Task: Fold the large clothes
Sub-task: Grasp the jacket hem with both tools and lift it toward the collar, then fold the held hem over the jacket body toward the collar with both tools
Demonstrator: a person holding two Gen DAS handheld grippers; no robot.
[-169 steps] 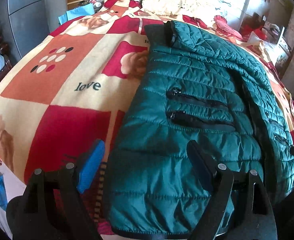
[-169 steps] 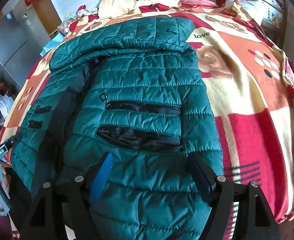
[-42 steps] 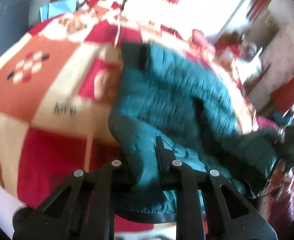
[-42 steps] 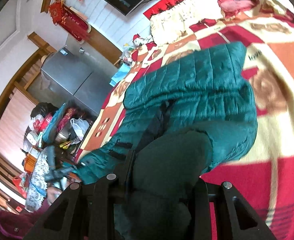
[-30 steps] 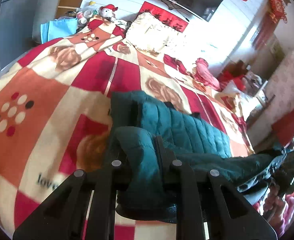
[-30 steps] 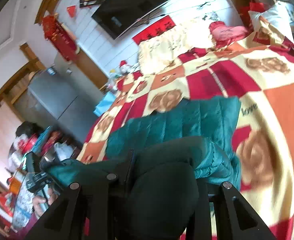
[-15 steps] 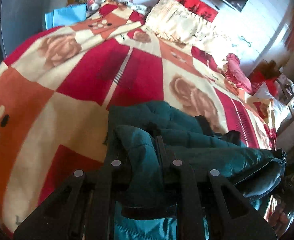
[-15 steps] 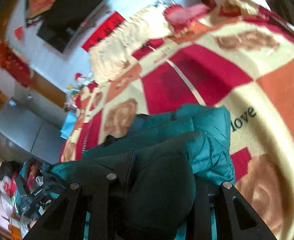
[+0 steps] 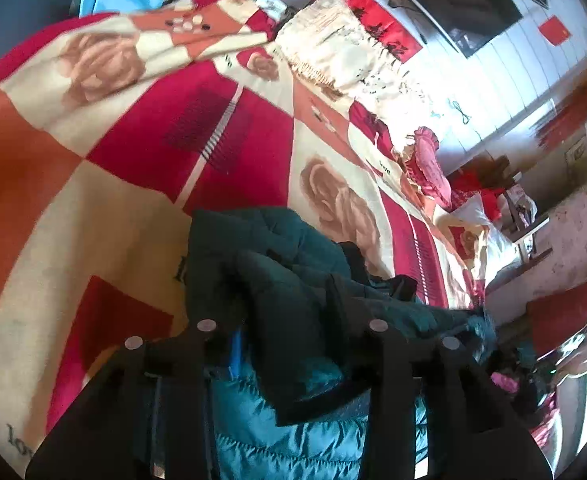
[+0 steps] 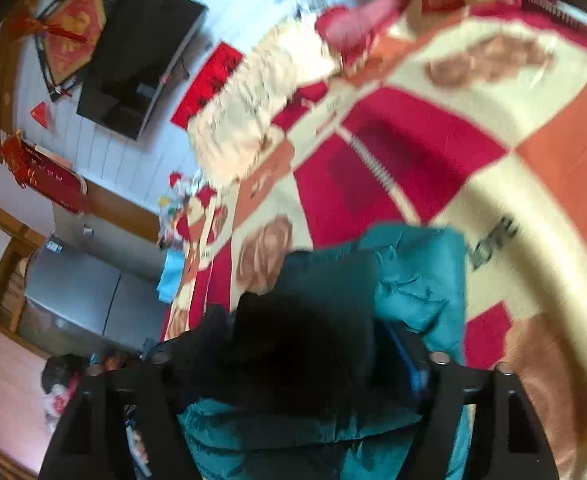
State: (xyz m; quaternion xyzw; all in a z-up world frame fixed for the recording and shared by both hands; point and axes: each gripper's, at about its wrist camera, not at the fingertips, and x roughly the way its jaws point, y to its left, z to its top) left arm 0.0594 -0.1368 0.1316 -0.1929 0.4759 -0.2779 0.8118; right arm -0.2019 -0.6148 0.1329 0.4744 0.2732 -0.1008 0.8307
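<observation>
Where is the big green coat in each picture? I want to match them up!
Left wrist view: the green coat fills the bottom middle, bunched between the left tool's fingers.
Right wrist view: the coat sits bottom middle, between the right tool's fingers, its brighter edge toward the right.
Shared landmark: the cream fringed pillow at the far end of the checkered blanket.

Bright daylight, fisheye warp, right view motion-blurred.
</observation>
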